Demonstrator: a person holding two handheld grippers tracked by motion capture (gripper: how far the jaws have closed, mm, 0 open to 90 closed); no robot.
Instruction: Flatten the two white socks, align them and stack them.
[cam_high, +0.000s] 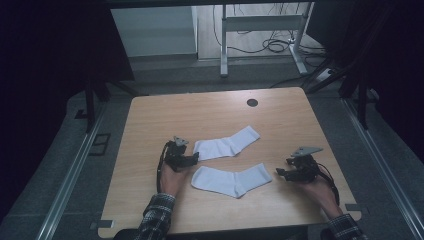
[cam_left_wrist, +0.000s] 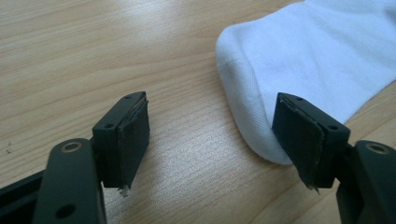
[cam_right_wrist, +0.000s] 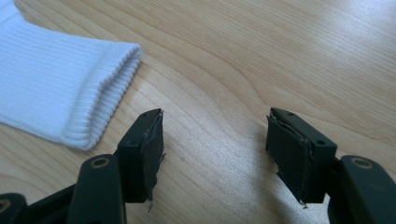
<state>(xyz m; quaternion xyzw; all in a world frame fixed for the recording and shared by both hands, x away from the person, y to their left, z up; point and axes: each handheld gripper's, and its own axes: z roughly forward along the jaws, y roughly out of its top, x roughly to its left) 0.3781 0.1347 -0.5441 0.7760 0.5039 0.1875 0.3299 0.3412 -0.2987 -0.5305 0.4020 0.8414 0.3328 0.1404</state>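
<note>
Two white ribbed cotton socks are lying flat on the pale wooden bench (cam_high: 150, 125), one beyond the other, well apart from its edges. The far white sock (cam_high: 226, 143) is stretching from the middle toward the far right, and the near white sock (cam_high: 231, 180) is lying just in front of it, toe to the left and cuff to the right. The left gripper (cam_high: 192, 159) is resting low at the left, between the two toes; its jaws are standing spread with bare wood between them, and one pad is sitting just at the rounded toe of a sock (cam_left_wrist: 299, 60), pinching nothing. The right gripper (cam_high: 281, 173) is hovering to the right of the near sock's cuff (cam_right_wrist: 60, 88), its jaws also standing spread and holding nothing
</note>
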